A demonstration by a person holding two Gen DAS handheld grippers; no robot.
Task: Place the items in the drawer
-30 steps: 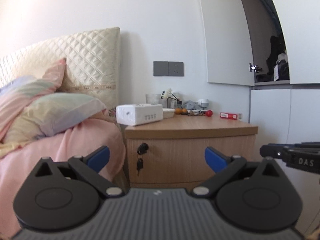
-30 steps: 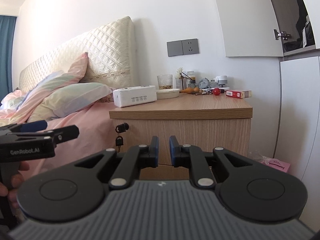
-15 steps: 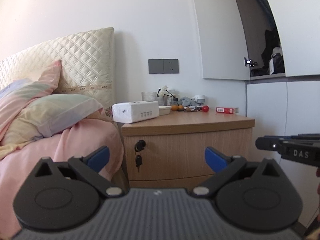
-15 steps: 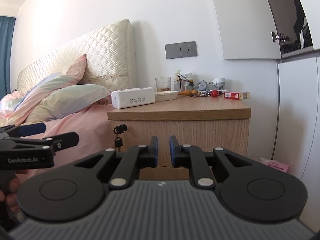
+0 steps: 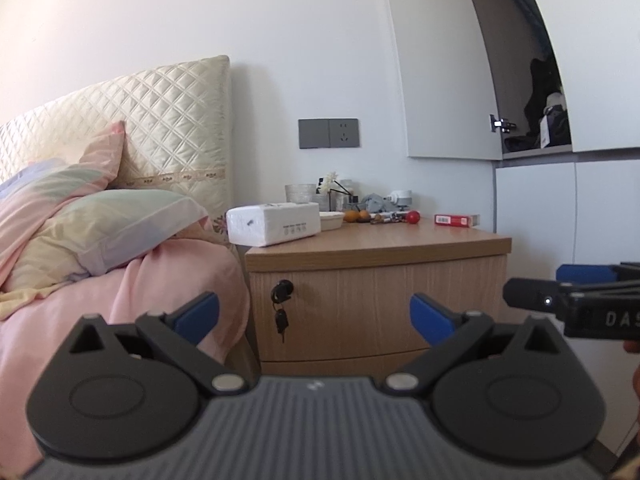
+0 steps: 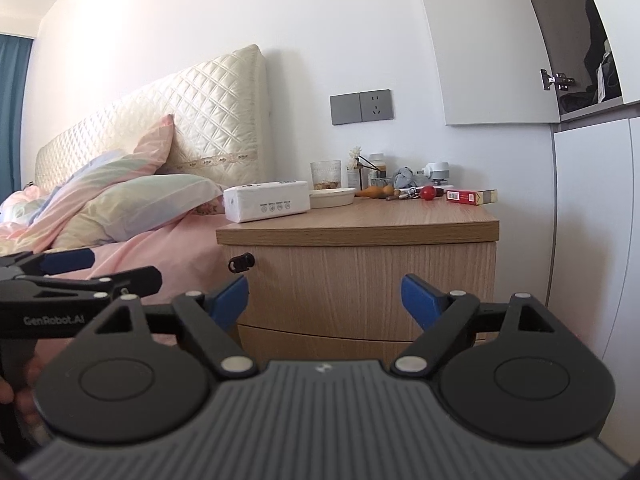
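A wooden nightstand [image 5: 376, 248] [image 6: 360, 228] stands by the bed. Its top drawer [image 5: 380, 308] [image 6: 372, 284] is shut, with a key [image 5: 281, 322] hanging from the lock at its left. On top lie a white tissue pack [image 5: 274, 224] [image 6: 266, 201], a red box [image 5: 456, 220] [image 6: 470, 197], a red ball [image 5: 413, 217] [image 6: 429, 192], a cream dish [image 6: 332, 198] and small clutter. My left gripper [image 5: 314, 316] is open and empty, in front of the drawer. My right gripper [image 6: 324, 300] is open and empty, also in front of it.
A bed with pink bedding [image 5: 120, 300] and pillows [image 6: 132, 196] lies left of the nightstand. A white wardrobe [image 5: 560, 208] stands at the right, one upper door open. Each gripper shows at the edge of the other's view.
The right gripper has opened from shut. Both grippers have drifted a little; the left one stays open.
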